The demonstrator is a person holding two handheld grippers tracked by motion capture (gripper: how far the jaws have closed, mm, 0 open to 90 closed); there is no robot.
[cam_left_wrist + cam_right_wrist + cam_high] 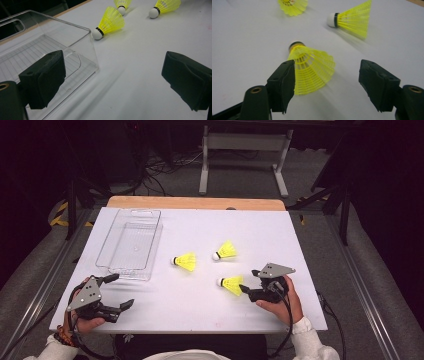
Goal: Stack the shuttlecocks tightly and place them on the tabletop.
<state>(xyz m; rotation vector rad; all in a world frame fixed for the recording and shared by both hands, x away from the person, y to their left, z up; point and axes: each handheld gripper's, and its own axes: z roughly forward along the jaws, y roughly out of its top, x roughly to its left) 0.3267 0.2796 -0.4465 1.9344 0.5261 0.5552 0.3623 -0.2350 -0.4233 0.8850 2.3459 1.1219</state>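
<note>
Right hand-held gripper (325,85) open wide, nothing gripped; nearest yellow shuttlecock (312,68) lying on white table (200,305) w/ skirt btwn jaws, left pad right at skirt edge, right pad well clear. Two more shuttlecocks (185,262) (225,251) lying farther out. Left hand-held gripper (112,80) open wide, empty, hovering over table beside near corner of clear plastic bin (50,50).

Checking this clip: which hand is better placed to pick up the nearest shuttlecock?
The right. The right gripper has open jaws around the skirt of the nearest shuttlecock; the left gripper waits open beside the clear tray.
</note>
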